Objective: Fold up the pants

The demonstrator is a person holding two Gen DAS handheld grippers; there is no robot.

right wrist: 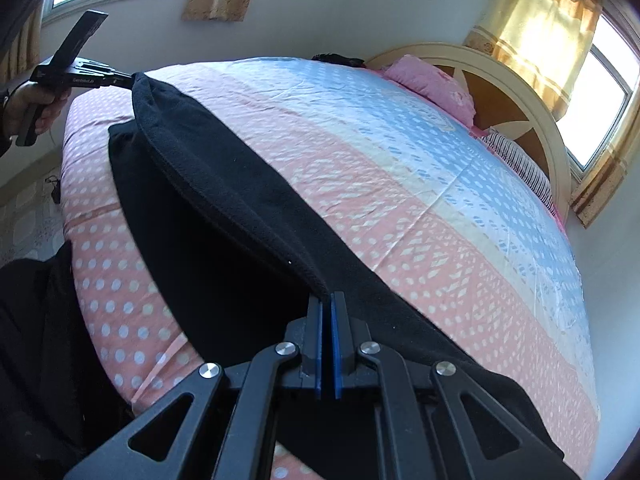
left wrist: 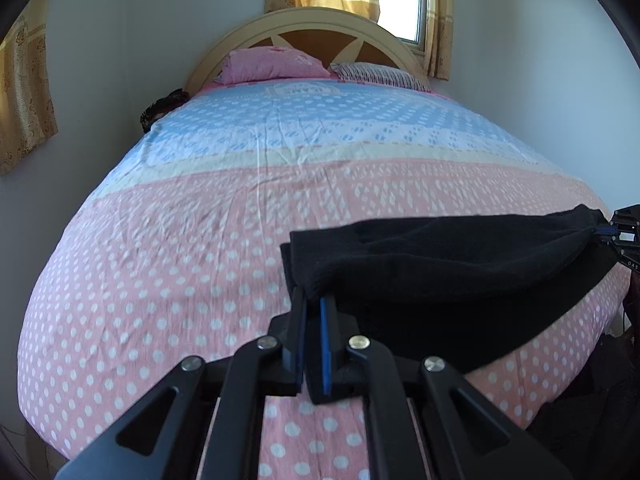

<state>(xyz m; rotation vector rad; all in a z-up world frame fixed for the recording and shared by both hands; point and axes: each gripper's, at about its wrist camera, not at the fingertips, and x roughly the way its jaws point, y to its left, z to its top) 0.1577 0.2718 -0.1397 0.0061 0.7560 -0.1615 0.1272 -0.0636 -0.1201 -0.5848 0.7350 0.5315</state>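
Black pants (left wrist: pixel 448 256) lie near the foot of a bed. Their upper layer is lifted off the lower layer along one edge. My left gripper (left wrist: pixel 313 298) is shut on one corner of that lifted edge. In the right wrist view the same pants (right wrist: pixel 224 208) stretch as a taut black band from my right gripper (right wrist: pixel 329 295), which is shut on the near corner, up to the left gripper (right wrist: pixel 129 77) at the far corner. The right gripper (left wrist: pixel 602 232) also shows at the right edge of the left wrist view, pinching the cloth.
The bed sheet (left wrist: pixel 192 240) is pink with white dots, turning blue toward the headboard (left wrist: pixel 320 24). A pink pillow (left wrist: pixel 272 65) and a striped pillow (left wrist: pixel 380 74) lie at the head. A hand (right wrist: pixel 28 108) holds the left gripper. Dark cloth (right wrist: pixel 36 340) hangs beside the bed's edge.
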